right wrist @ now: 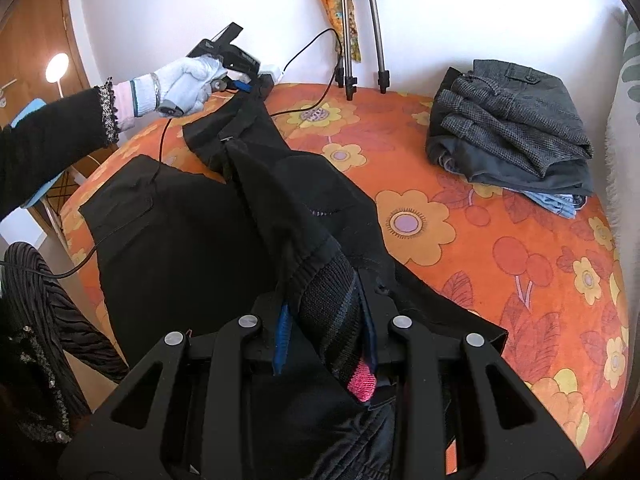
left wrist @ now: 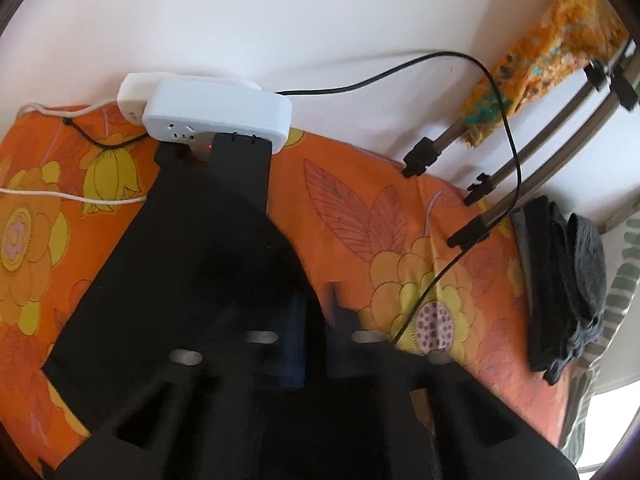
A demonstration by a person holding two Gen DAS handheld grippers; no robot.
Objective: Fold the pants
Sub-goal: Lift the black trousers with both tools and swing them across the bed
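Black pants lie on the orange floral bed cover. My right gripper is shut on the ribbed waistband end of the pants, lifted off the bed. My left gripper, held in a white-gloved hand, is shut on the far end of the same raised fold, near the wall. In the left wrist view the pants hang dark over the left gripper; its fingers are mostly hidden by cloth.
A stack of folded grey pants sits at the bed's far right and also shows in the left wrist view. Tripod legs stand by the wall. A white power strip and cables lie at the wall edge.
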